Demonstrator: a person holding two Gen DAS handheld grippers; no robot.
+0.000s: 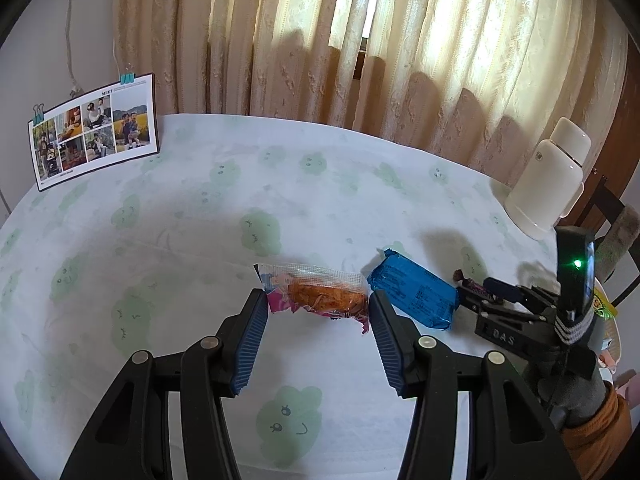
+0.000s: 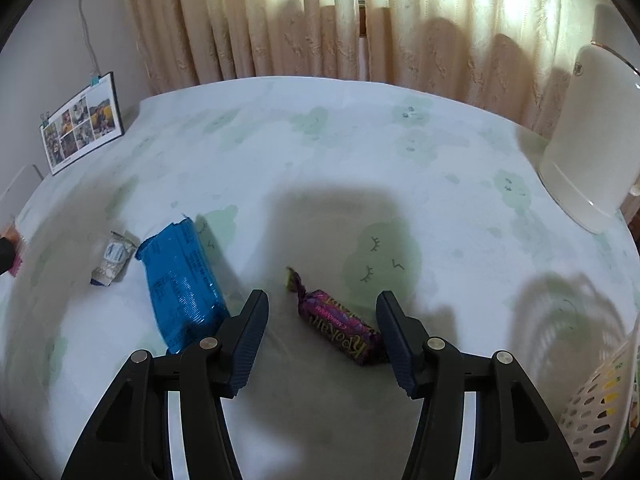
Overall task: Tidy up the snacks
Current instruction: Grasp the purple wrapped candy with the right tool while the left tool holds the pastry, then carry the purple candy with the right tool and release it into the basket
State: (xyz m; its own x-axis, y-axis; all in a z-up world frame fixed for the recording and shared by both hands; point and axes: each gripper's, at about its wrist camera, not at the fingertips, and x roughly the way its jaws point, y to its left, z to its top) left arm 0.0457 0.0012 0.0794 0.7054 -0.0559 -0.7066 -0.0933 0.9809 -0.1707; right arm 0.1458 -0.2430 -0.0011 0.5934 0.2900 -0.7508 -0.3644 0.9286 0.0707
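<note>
Left fingers [image 1: 318, 312] clamp an orange snack packet [image 1: 320, 294]; right fingers [image 2: 322, 320] straddle a purple candy [image 2: 340, 326], blue packet [image 2: 182, 280] alongside.

- Daylight thru the curtains [image 1: 360, 40] at the back, bright glowing strips, rest dimmer.
- Table [image 1: 320, 184] evenly lit, soft shadows falling toward the viewer.
- Big dark shadow on the cloth in right wrist view.
- Right view blurry, esp. left edge; left view sharp.
- Fisheye bend + black corners in both.

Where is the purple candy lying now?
In the right wrist view the purple candy lies on the tablecloth between the right gripper fingers, right of the blue packet.
</note>
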